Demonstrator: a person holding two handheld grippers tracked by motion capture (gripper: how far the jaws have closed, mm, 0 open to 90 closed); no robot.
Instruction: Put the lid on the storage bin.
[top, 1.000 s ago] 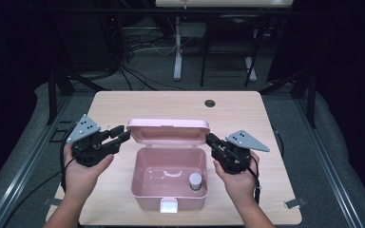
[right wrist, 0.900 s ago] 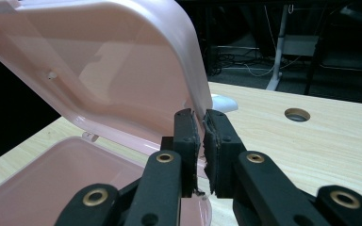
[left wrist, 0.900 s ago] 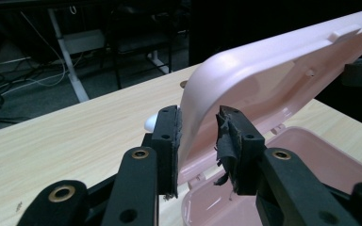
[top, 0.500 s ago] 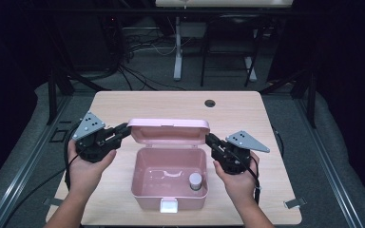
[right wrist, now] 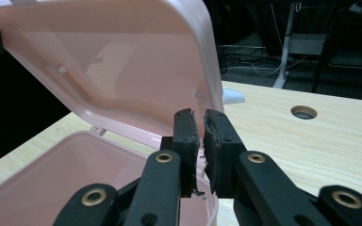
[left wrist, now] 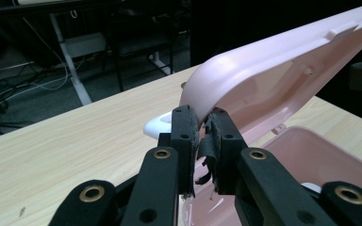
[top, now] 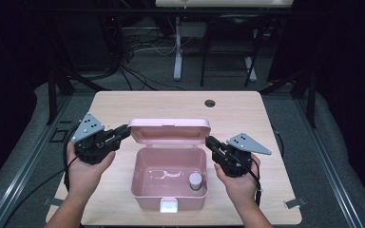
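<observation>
Left gripper (top: 120, 133) has its fingers nearly closed, empty, tips at the lid's (top: 168, 131) left corner. Pink box (top: 170, 176) sits open mid-table (top: 266, 109), small jar (top: 196, 181) inside. Right gripper (top: 212, 144), fingers nearly closed, empty, at the lid's right corner.

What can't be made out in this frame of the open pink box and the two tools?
- Small grey-capped container in the pink box, high view: too small to identify.
- Faint clear item on the box floor, high view: too pale to name.
- Box interior, left gripper view: cut off by the frame edge and blocked by the left tool.
- Whether the right tool touches the lid: the jaws hide the contact.
</observation>
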